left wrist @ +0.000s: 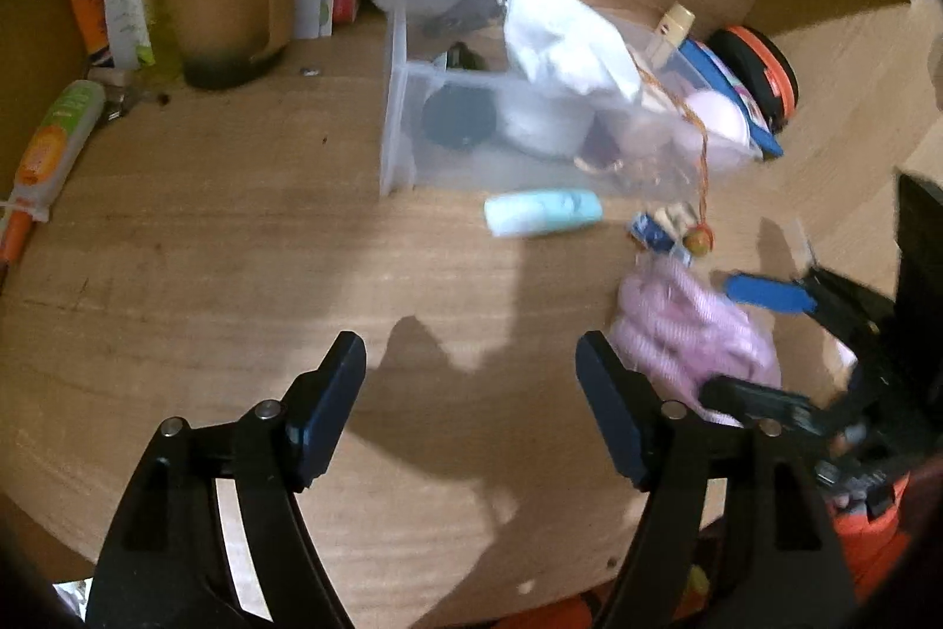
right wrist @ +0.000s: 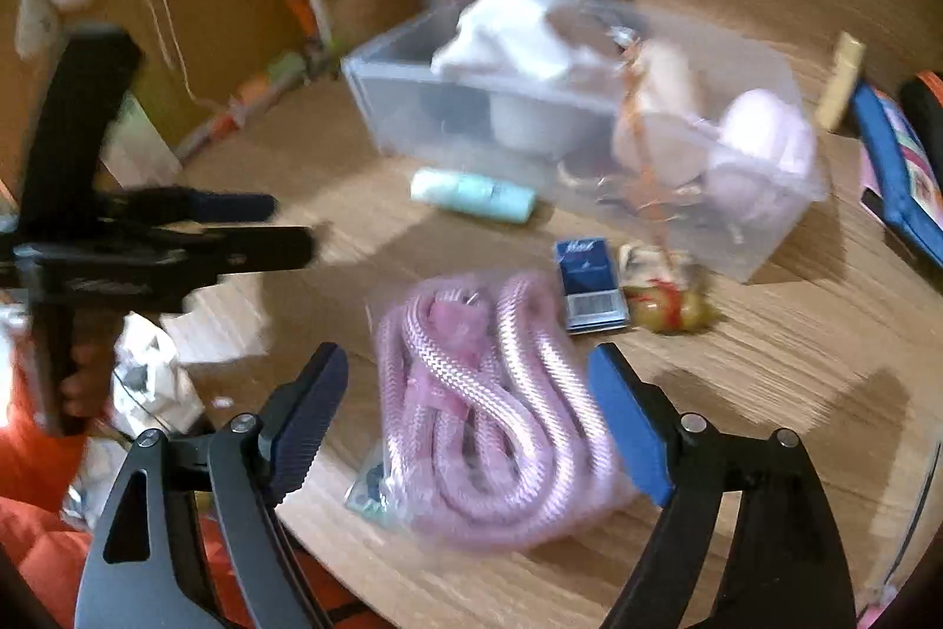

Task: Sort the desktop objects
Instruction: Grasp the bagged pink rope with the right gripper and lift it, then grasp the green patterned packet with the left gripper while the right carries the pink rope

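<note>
Wooden surface (left wrist: 206,275); clear plastic bin (right wrist: 589,122) of odds and ends sits well ahead of both grippers. Bagged pink rope (right wrist: 489,417) lies between the right gripper (right wrist: 471,411) fingers, spread wide, not pinching. Left gripper (left wrist: 468,393) hovers level over bare wood, fingers spread; teal tube (left wrist: 542,211) ahead, just beside the bin.

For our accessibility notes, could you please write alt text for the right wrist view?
The open right gripper straddles a bagged pink rope on a wooden table. Behind lie a clear bin of odds and ends and a teal tube.
</note>
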Available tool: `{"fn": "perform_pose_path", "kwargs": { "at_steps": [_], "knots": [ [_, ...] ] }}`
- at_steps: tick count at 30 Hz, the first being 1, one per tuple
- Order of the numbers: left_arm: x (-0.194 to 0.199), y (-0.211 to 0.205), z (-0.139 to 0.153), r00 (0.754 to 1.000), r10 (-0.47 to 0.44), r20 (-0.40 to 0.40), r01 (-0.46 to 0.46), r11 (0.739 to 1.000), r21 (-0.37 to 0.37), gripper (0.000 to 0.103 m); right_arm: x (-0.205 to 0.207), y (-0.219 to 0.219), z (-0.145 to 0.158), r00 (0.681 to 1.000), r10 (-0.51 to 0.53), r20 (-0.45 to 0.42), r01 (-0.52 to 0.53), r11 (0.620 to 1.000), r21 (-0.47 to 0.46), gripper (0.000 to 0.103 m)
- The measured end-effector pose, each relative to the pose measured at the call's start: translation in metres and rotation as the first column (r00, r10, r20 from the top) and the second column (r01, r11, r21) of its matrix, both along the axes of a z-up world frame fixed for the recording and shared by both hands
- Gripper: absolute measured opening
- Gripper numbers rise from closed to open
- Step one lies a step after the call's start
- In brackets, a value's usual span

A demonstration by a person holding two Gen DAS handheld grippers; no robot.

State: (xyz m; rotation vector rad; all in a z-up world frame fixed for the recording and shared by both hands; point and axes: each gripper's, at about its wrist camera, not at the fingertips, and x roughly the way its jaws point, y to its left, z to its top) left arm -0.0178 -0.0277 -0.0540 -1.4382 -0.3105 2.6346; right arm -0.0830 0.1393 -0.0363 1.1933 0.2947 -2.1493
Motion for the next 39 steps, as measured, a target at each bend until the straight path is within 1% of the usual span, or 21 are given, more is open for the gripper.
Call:
{"fn": "perform_pose_path", "kwargs": {
  "at_steps": [1,4,5,6,7,8,9,10,11,14,16,19,21,23,25,27,30,32,34,36,39],
  "knots": [
    [0.005,0.001,-0.001,1.000,-0.006,0.000,0.006,1.000,-0.008,0.074,-0.002,-0.006,-0.005,1.000,-0.006,-0.006,0.006,0.999,0.044,0.082],
    [0.015,0.004,-0.004,1.000,-0.019,-0.002,0.019,1.000,-0.021,0.077,-0.009,-0.019,-0.020,1.000,0.003,0.005,-0.004,0.992,0.129,0.082],
    [0.017,0.005,-0.005,1.000,-0.020,-0.006,0.020,1.000,-0.022,0.077,-0.011,-0.021,-0.022,1.000,0.001,0.010,-0.003,0.990,0.141,0.084],
    [0.020,0.005,-0.005,1.000,-0.021,-0.009,0.021,1.000,-0.021,0.078,-0.011,-0.024,-0.023,1.000,0.002,-0.008,-0.001,0.989,0.146,0.084],
    [0.023,0.005,-0.005,1.000,-0.024,-0.013,0.024,1.000,-0.020,0.078,-0.013,-0.025,-0.023,1.000,0.002,-0.006,-0.001,0.990,0.143,0.084],
    [0.025,0.006,-0.005,1.000,-0.027,-0.016,0.027,0.999,-0.018,0.078,-0.014,-0.025,-0.023,1.000,-0.004,-0.008,0.005,0.990,0.143,0.082],
    [0.028,0.007,-0.005,0.999,-0.031,-0.019,0.031,0.999,-0.013,0.078,-0.015,-0.025,-0.023,1.000,-0.010,-0.007,0.011,0.991,0.134,0.079],
    [0.029,0.009,-0.005,0.999,-0.040,-0.020,0.040,0.999,-0.008,0.078,-0.015,-0.024,-0.021,1.000,-0.012,-0.008,0.012,0.993,0.116,0.070],
    [0.031,0.013,-0.005,0.998,-0.053,-0.020,0.053,0.999,-0.004,0.078,-0.016,-0.022,-0.020,1.000,-0.019,-0.005,0.019,0.994,0.106,0.064],
    [0.033,0.026,-0.006,0.995,-0.095,-0.021,0.095,0.995,-0.010,0.078,-0.020,-0.011,-0.017,0.998,-0.045,0.037,0.043,0.998,0.039,0.055],
    [0.035,0.036,-0.005,0.992,-0.124,-0.027,0.123,0.992,-0.021,0.078,-0.017,-0.001,-0.011,0.996,-0.067,0.053,0.068,0.998,-0.010,0.053],
    [0.036,0.056,-0.004,0.984,-0.176,-0.036,0.175,0.984,-0.026,0.079,-0.011,0.016,0.002,0.994,-0.105,0.024,0.106,0.992,-0.068,0.053],
    [0.036,0.071,-0.005,0.976,-0.213,-0.036,0.212,0.977,-0.035,0.079,-0.006,0.027,0.011,0.991,-0.130,-0.001,0.130,0.988,-0.088,0.053],
    [0.036,0.088,-0.008,0.963,-0.267,-0.027,0.265,0.963,-0.040,0.079,-0.004,0.038,0.021,0.987,-0.157,-0.016,0.154,0.982,-0.110,0.053],
    [0.036,0.101,-0.012,0.953,-0.301,-0.014,0.300,0.953,-0.043,0.079,0.000,0.049,0.026,0.982,-0.186,-0.029,0.181,0.976,-0.123,0.053],
    [0.036,0.113,-0.016,0.950,-0.312,-0.009,0.311,0.948,-0.065,0.079,0.004,0.058,0.029,0.977,-0.211,-0.044,0.204,0.971,-0.122,0.053],
    [0.036,0.126,-0.019,0.948,-0.317,-0.015,0.314,0.944,-0.102,0.079,0.009,0.069,0.032,0.975,-0.215,-0.051,0.207,0.970,-0.128,0.053],
    [0.036,0.133,-0.020,0.946,-0.324,-0.025,0.317,0.938,-0.141,0.070,0.011,0.074,0.032,0.974,-0.219,-0.057,0.210,0.969,-0.129,0.053],
    [0.036,0.135,-0.019,0.944,-0.327,-0.037,0.317,0.935,-0.159,0.048,0.010,0.076,0.034,0.975,-0.216,-0.051,0.207,0.968,-0.139,0.053],
    [0.035,0.133,-0.018,0.945,-0.323,-0.046,0.312,0.936,-0.165,0.039,0.011,0.076,0.034,0.976,-0.213,-0.054,0.204,0.969,-0.142,0.053],
    [0.033,0.128,-0.019,0.951,-0.304,-0.060,0.290,0.942,-0.166,0.039,0.011,0.077,0.035,0.975,-0.211,-0.064,0.201,0.969,-0.145,0.053]
  ]
}}
